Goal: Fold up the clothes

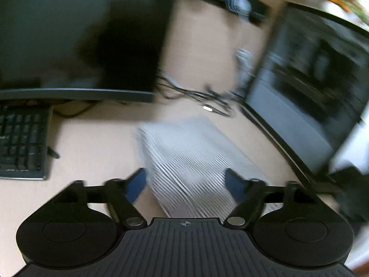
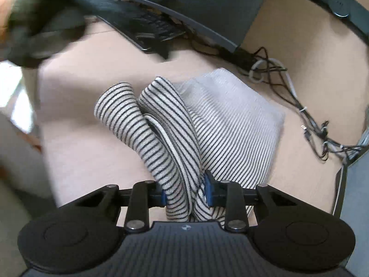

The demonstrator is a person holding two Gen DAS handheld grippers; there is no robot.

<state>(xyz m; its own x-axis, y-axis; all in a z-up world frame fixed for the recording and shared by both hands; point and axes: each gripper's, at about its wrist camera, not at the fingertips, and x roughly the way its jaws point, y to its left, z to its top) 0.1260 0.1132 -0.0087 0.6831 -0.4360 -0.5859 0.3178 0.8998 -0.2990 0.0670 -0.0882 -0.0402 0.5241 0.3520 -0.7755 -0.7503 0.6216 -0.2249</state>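
Left claw apart — right claw clamped.

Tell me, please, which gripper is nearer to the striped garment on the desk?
Right. The right gripper is clamped on a bunched fold of the striped garment. The left gripper has open jaws with the garment showing between them, not gripping it.

White garment with thin dark stripes, knitted, main part folded into a flat rectangle on the pale wooden bench, one long striped end twisted and raised off it toward the near edge, pinched between blue pads, blurred in the left wrist view
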